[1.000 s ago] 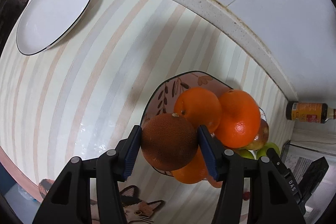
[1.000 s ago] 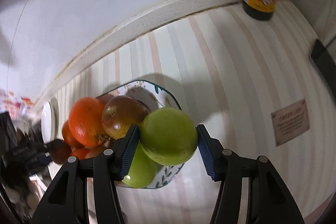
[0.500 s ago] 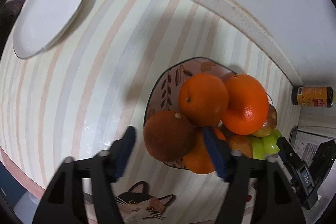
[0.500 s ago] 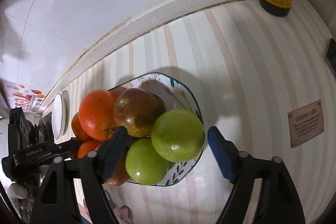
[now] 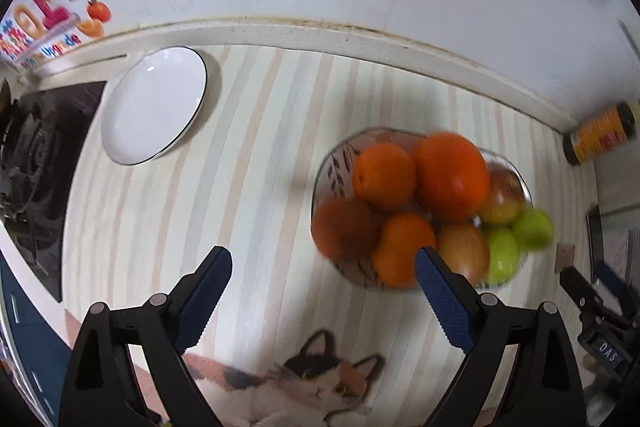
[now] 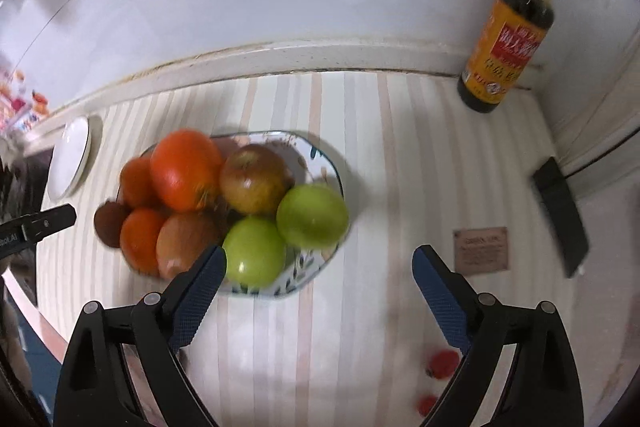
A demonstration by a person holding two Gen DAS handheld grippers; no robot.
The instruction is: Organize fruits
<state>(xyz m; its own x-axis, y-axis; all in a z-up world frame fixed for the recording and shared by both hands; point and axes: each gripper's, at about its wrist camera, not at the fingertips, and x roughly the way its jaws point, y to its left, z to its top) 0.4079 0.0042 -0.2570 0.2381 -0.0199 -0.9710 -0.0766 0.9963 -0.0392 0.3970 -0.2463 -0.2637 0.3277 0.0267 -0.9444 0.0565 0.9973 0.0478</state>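
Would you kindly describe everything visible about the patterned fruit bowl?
The fruit bowl is a shallow, angular-rimmed ceramic-looking dish, white inside with painted leaf sprigs and a dark rim line. It sits upright on the striped counter, heaped with oranges, brownish apples and two green apples that overhang its rim. Neither gripper touches it.

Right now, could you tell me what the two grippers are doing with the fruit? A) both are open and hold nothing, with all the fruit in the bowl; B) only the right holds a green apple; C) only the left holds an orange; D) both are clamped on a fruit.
A: the left gripper and right gripper both stand wide open with nothing between their fingers, and the oranges and green apples sit in the bowl.
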